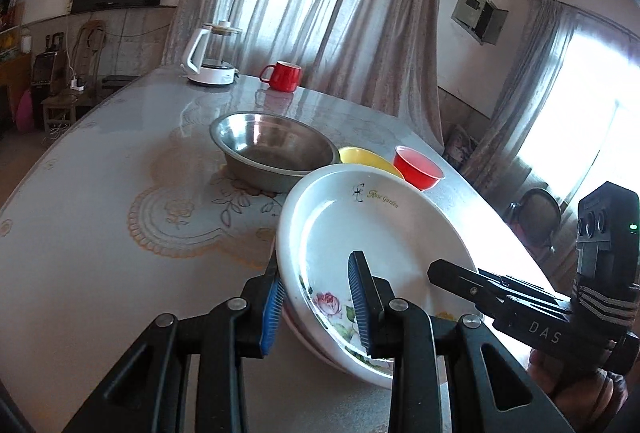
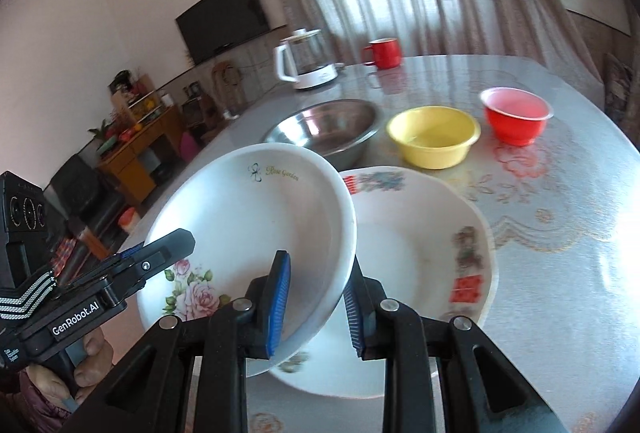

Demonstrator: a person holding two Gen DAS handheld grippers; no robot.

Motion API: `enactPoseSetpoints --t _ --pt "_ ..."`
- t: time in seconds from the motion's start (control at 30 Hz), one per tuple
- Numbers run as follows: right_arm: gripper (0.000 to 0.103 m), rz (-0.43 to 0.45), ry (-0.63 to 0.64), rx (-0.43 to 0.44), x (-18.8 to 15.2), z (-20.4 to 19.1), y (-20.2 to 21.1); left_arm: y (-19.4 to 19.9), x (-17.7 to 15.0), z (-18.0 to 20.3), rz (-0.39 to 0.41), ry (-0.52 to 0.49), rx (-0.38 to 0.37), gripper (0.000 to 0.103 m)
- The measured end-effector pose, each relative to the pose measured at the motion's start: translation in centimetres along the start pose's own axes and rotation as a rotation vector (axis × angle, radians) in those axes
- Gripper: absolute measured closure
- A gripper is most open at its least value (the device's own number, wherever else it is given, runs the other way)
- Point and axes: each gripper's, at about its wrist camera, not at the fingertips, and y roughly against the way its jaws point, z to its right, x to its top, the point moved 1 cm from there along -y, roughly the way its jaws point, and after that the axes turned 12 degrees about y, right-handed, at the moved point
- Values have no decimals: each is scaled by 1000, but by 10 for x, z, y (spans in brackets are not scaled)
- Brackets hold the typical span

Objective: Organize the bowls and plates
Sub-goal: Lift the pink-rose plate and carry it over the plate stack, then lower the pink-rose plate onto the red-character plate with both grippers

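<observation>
Both grippers hold one white plate with a rose print (image 1: 380,225) (image 2: 248,217), tilted and raised over the table. My left gripper (image 1: 316,269) is shut on its left rim, blue pads on either side of the edge. My right gripper (image 2: 318,265) is shut on the right rim. Each shows in the other's view: the right gripper (image 1: 440,269), the left gripper (image 2: 180,237). Under the raised plate a second, scalloped plate with red marks (image 2: 420,253) lies flat on the table. Behind stand a steel bowl (image 1: 276,149) (image 2: 324,129), a yellow bowl (image 1: 364,157) (image 2: 434,137) and a red bowl (image 1: 418,167) (image 2: 516,117).
The round table (image 1: 100,193) (image 2: 560,213) has a glossy patterned cover. At its far side stand a white kettle (image 1: 210,53) (image 2: 306,59) and a red mug (image 1: 282,75) (image 2: 384,53). Curtains and a wall screen are behind.
</observation>
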Motion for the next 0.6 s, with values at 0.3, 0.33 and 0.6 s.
enactPoseSetpoints --t 0.3,0.33,0.6 --pt "76 -43 -85 -80 -13 38 -4 -37 -5 23 -82 -57 12 72" --pt "76 -48 -87 -88 -13 40 -5 -42 -5 26 -88 -65 18 72" --pt "72 -69 -81 -120 -18 49 -16 -61 -13 20 -123 -80 68 70"
